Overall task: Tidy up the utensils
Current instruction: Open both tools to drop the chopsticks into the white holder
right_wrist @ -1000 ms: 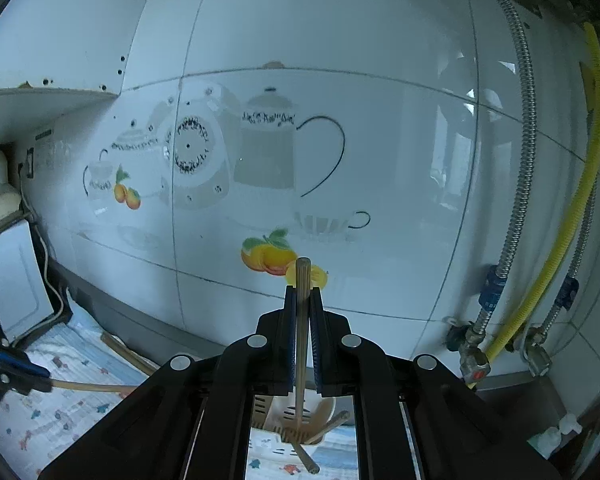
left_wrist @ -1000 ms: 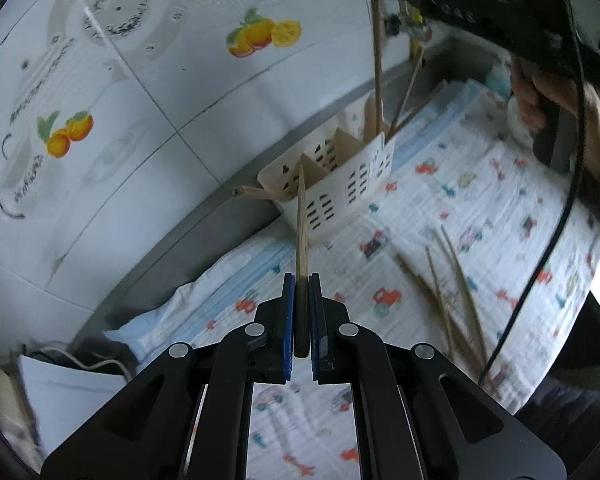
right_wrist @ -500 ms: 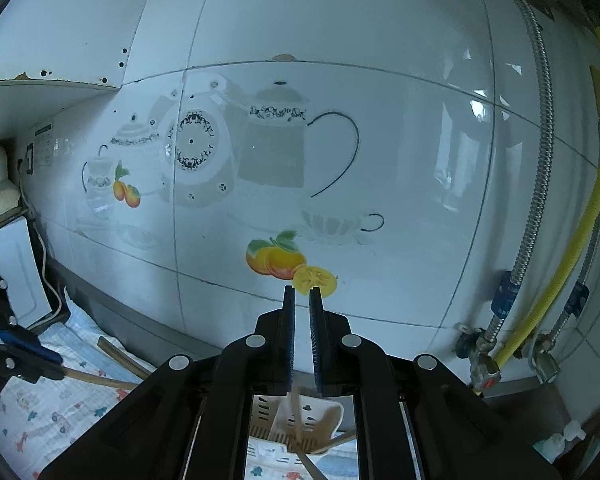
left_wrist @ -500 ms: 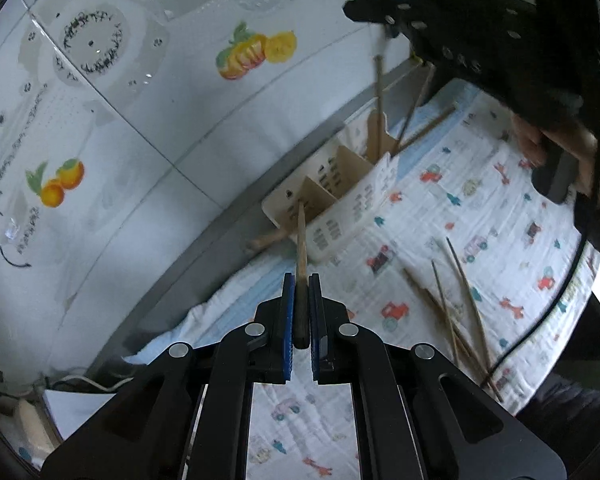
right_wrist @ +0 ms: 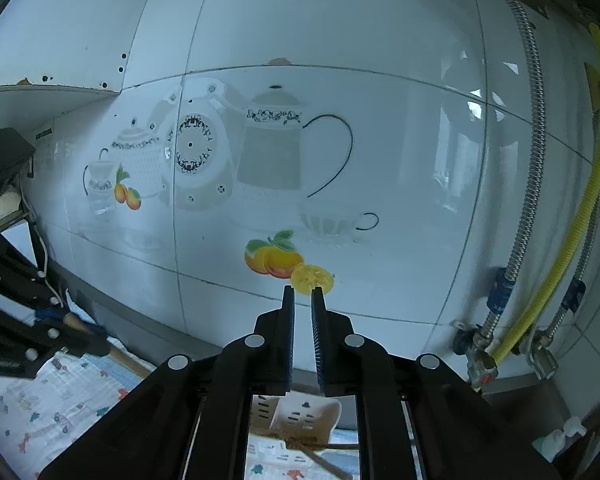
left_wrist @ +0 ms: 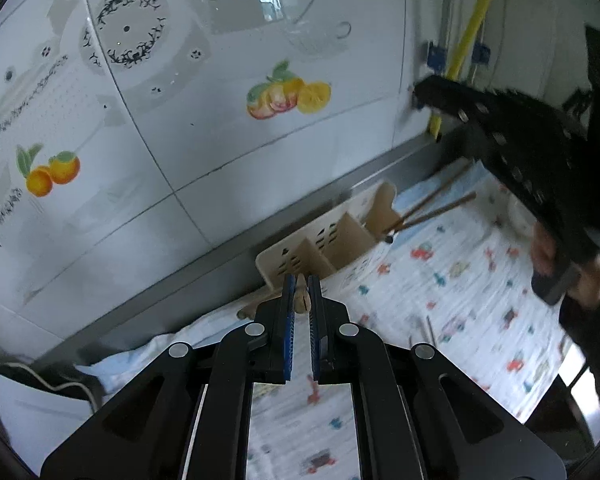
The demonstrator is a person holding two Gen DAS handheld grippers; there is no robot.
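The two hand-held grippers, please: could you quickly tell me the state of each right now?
Left hand-held gripper: shut on a wooden stick.
Right hand-held gripper: jaws just opened slightly, nothing between them.

Wall tiles (right_wrist: 340,40) were glossy white, printed with grey teapots and orange fruit. Cloth (left_wrist: 460,280) was white with small red and blue figures. Organizer (left_wrist: 340,236) cream; hose (right_wrist: 580,220) yellow.

A printed cloth (left_wrist: 452,280) covers the bench, and on it stand a white slotted utensil holder (left_wrist: 332,240) and some loose chopsticks (left_wrist: 428,326).
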